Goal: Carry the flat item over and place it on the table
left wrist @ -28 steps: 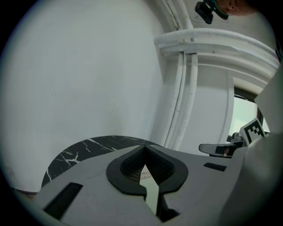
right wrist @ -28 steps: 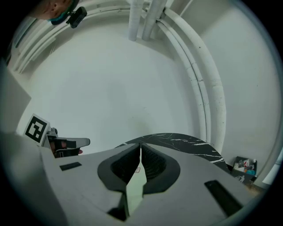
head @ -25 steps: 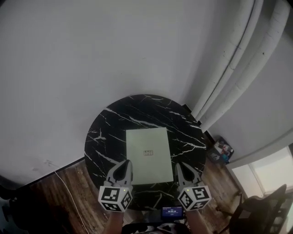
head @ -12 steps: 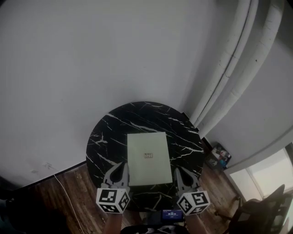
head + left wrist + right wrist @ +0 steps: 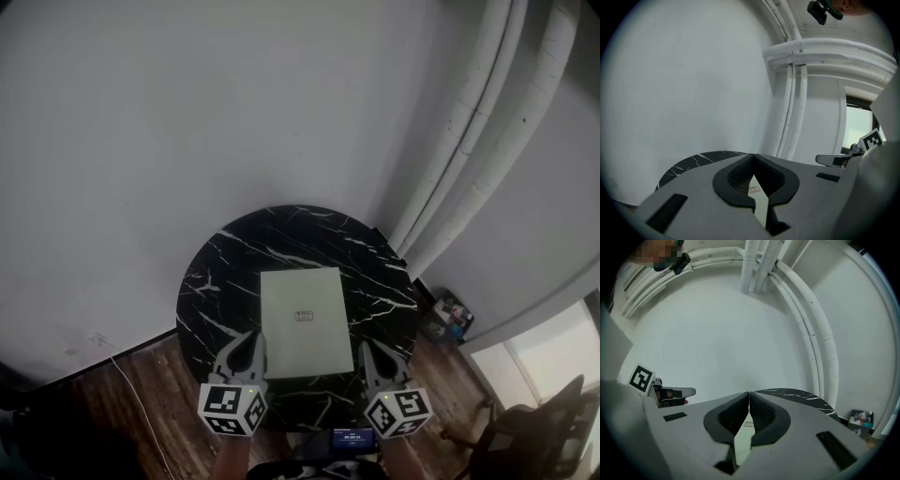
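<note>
Presently found the flat item (image 5: 307, 322) lying flat on the round marbled surface (image 5: 211, 281), roughly central, long side running away from the near rim. Checked against the head view of a second back: saw no shift of the item on the surface, no lifted corner. Saw only the right gripper (image 5: 367, 352) drawn slightly back toward the near rim; logged the left gripper (image 5: 253, 342) as holding station. Read this as placement done and item released, with only withdrawal left (judgement, not observation).

Located the left tips just beside the item's near left edge, the right tips just beside its near right edge; cannot tell from the head view whether touching or barely apart. Confirmed in the left gripper view fingers (image 5: 736, 176) pressed together at the tips, nothing clamped; glimpsed the pale item (image 5: 761, 208) only through the opening below the tips, lying beyond on the surface. Confirmed the same in the right gripper view: fingers (image 5: 729, 417) closed on each other, item (image 5: 742, 442) visible behind, not gripped.
</note>
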